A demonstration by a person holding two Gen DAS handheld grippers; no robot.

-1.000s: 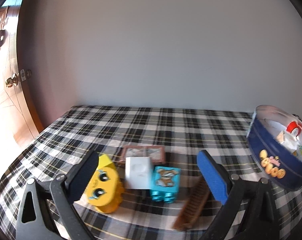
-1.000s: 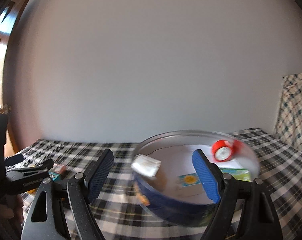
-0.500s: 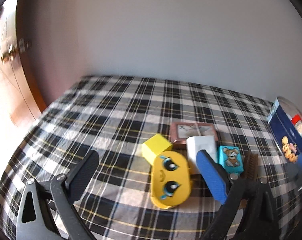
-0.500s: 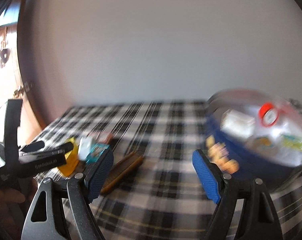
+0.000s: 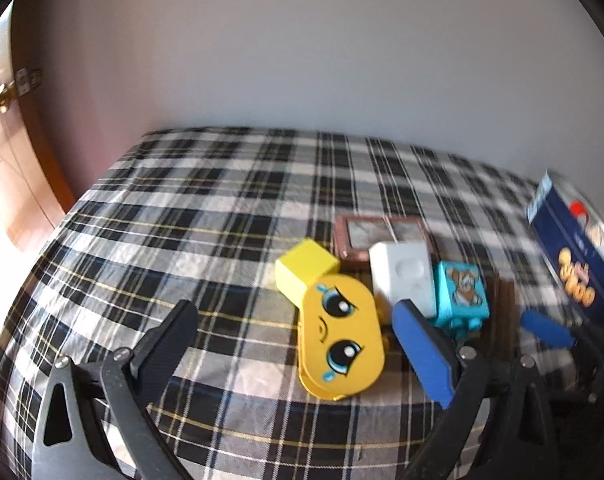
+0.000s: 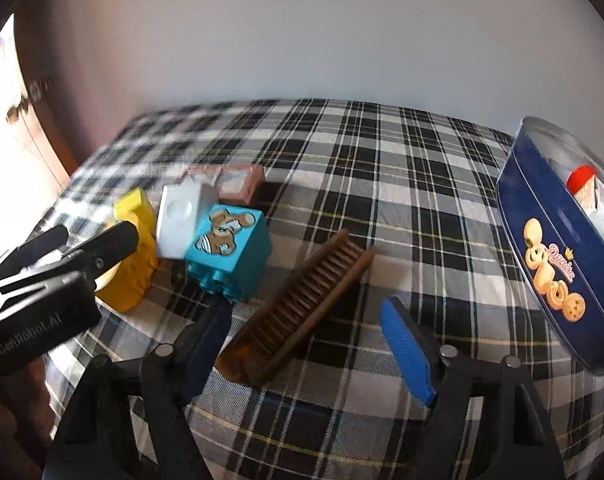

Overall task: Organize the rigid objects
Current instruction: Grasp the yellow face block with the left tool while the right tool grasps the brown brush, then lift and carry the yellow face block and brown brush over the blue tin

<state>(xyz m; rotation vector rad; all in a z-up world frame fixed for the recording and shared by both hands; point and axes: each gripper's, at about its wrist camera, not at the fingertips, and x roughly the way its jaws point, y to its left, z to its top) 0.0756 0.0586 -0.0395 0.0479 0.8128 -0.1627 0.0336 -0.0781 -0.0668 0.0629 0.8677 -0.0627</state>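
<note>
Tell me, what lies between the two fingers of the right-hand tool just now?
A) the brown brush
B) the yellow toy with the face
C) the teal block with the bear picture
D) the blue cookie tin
A: in the right wrist view the brown brush lies on the checked cloth, its near end between the open fingers of the right tool, which have just been closing but do not press on it.
</note>
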